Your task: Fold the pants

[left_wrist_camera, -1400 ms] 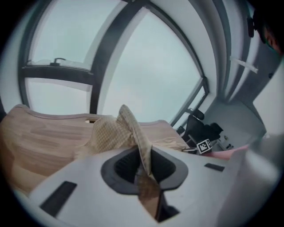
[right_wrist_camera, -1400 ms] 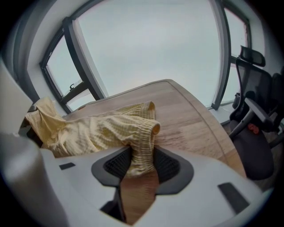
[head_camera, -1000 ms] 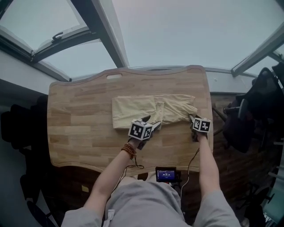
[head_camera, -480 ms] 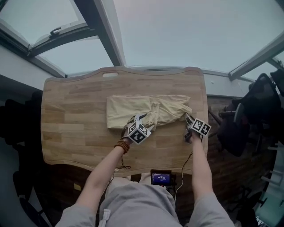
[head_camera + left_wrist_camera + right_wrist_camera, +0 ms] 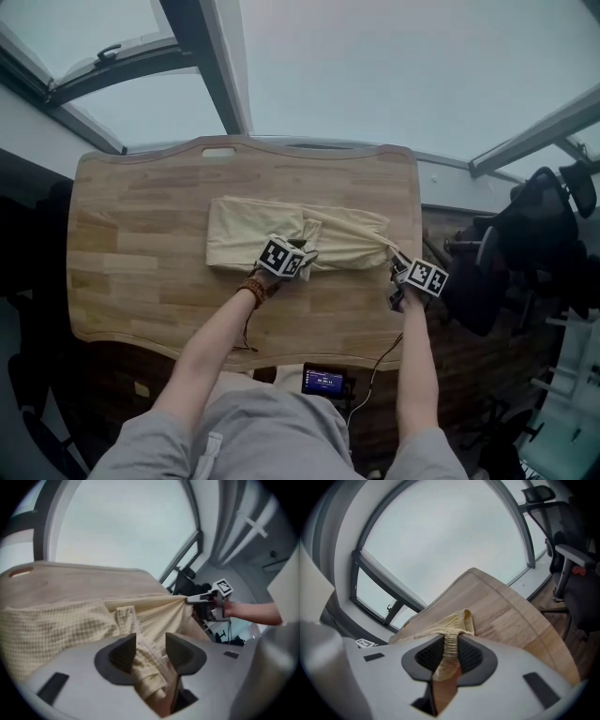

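Pale yellow pants (image 5: 253, 239) lie lengthwise across the middle of the wooden table (image 5: 141, 281). My left gripper (image 5: 302, 247) sits low on their near edge at mid-length. In the left gripper view a bunched ridge of the pants (image 5: 56, 620) runs between the jaws of the left gripper (image 5: 151, 648), which have just been closing, and a gap still shows beside the cloth. My right gripper (image 5: 397, 262) is shut on the ribbed end of the pants (image 5: 457, 620), raised a little near the table's right edge. There the fabric is squeezed between the pads of the right gripper (image 5: 450, 656), whose jaws have just closed, and it stretches taut.
A black office chair (image 5: 544, 234) stands off the table's right side. A small device with a lit screen (image 5: 325, 380) and a cable hang at the near edge. A slot handle (image 5: 217, 151) is cut into the far edge, with window frames beyond.
My left gripper has dropped onto the pants' near edge and its jaws have narrowed around a fold. My right gripper has closed on the right end and lifted it, pulling the cloth taut.
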